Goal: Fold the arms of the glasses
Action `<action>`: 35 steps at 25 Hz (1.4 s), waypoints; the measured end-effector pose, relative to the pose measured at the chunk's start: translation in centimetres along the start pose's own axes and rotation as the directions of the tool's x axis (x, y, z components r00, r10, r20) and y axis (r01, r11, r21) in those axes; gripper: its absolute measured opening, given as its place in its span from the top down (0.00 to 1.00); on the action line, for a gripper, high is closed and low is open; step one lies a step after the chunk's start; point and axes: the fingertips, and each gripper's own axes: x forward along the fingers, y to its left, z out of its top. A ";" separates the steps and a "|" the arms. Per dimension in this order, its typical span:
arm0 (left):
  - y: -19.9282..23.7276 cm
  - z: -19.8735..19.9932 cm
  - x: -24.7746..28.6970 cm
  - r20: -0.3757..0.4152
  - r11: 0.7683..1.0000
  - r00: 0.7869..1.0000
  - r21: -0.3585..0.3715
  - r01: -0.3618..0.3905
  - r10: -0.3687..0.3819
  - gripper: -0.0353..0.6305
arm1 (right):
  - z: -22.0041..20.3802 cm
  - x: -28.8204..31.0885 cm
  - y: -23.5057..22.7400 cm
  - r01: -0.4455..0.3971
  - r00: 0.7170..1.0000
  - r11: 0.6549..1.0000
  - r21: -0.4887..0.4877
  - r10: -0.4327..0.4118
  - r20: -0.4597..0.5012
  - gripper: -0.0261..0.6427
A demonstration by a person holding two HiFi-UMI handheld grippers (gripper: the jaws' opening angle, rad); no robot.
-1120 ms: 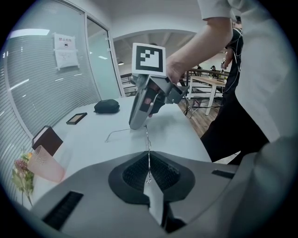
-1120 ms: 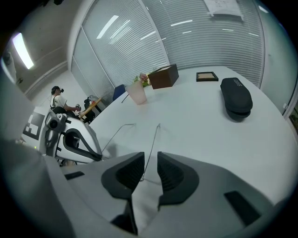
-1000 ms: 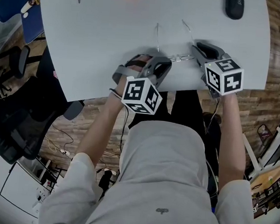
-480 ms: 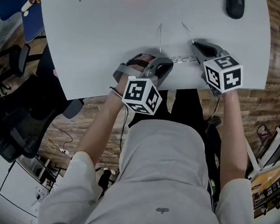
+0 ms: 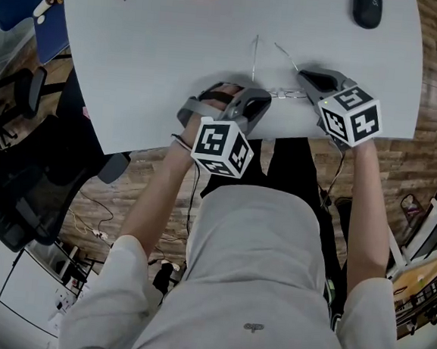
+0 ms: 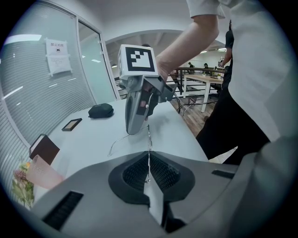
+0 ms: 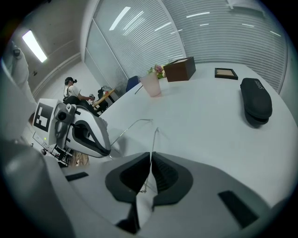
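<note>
Thin wire-framed glasses (image 5: 283, 92) lie near the front edge of the white table (image 5: 151, 73), both arms pointing away from me. My left gripper (image 5: 261, 99) is shut on the left end of the frame; the wire (image 6: 149, 139) runs up out of its closed pads. My right gripper (image 5: 303, 77) is at the right hinge, and its jaws are closing with the right arm's wire (image 7: 154, 137) pinched between the pads. The other arm (image 7: 131, 125) shows beyond it, beside the left gripper (image 7: 86, 135). In the left gripper view the right gripper (image 6: 135, 111) stands over the far end.
A black glasses case (image 5: 365, 8) lies at the table's far right. A pink cup (image 7: 152, 84), a brown box (image 7: 179, 69) and a small dark frame (image 7: 226, 73) stand further off. A black office chair (image 5: 20, 183) is on the floor to the left.
The right arm's far tip has swung a little left, towards the other arm. The right gripper rolled slightly and its jaws came together on the wire. The left gripper stayed put.
</note>
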 end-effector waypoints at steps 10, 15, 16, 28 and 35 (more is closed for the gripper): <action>-0.2 0.0 0.1 -0.007 1.000 1.000 0.024 -0.004 0.004 0.91 | -1.0 0.3 2.1 -0.102 0.992 0.992 -0.075 0.096 -0.078 0.94; -0.4 0.1 -0.1 -0.004 0.999 1.000 0.049 0.004 -0.004 0.91 | -1.6 0.3 3.1 -0.165 0.981 0.980 -0.108 0.151 -0.125 0.94; -0.5 0.1 -0.1 -0.005 0.999 1.000 0.054 0.006 -0.006 0.91 | -1.7 0.3 3.4 -0.179 0.977 0.977 -0.113 0.163 -0.134 0.94; -0.9 -0.3 0.0 -0.016 0.997 1.000 0.082 0.014 -0.013 0.91 | -2.9 0.5 4.7 -0.254 0.956 0.956 -0.146 0.225 -0.189 0.94; -1.3 -0.2 0.0 -0.023 0.995 1.000 0.098 0.018 -0.016 0.91 | -3.5 0.3 5.3 -0.285 0.943 0.943 -0.170 0.245 -0.225 0.94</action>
